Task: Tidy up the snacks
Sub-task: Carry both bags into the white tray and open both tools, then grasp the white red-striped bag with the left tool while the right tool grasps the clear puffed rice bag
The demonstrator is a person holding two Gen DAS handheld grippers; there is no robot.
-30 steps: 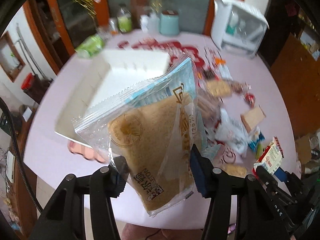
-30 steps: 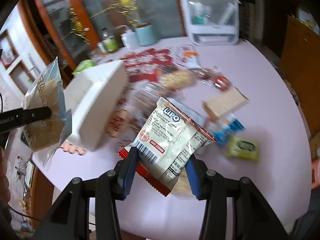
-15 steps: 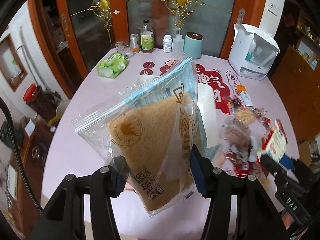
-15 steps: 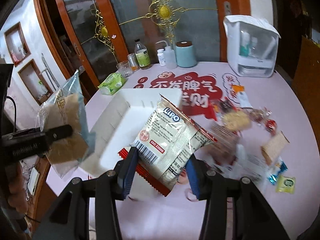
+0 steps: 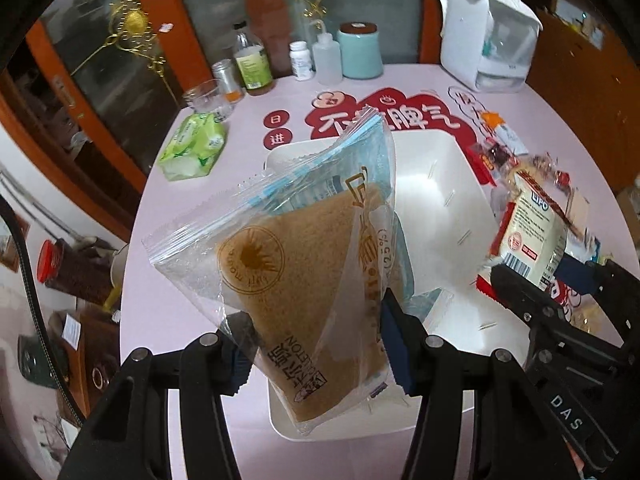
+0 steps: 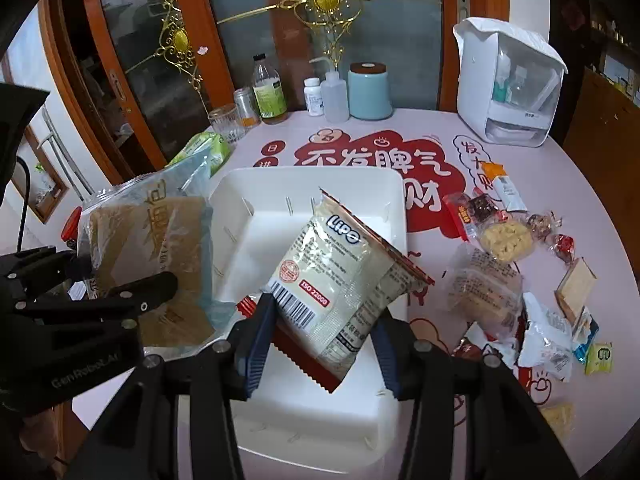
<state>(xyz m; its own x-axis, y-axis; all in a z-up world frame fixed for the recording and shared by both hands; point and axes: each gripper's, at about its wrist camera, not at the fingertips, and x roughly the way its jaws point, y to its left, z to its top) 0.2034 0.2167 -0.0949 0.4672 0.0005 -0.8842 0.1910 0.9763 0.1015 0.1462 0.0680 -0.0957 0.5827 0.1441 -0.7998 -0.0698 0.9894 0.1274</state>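
Left gripper [image 5: 316, 344]: your jaws are clamped on the brown cake packet [image 5: 296, 272], held up over the white bin [image 5: 436, 184].
Right gripper [image 6: 320, 344]: jaws pinch the Lipo packet [image 6: 332, 276] above the same bin.
Counter [image 6: 560, 184]: loose snacks [image 6: 504, 240] right of the bin.

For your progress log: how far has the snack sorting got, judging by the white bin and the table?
Done: nothing visibly lies in the white bin yet. In hand: the left claw grips a clear bag with a brown wedge cake, and the right claw grips a Lipo packet, both above the bin. Left: the loose snacks on the pink table to the bin's right.
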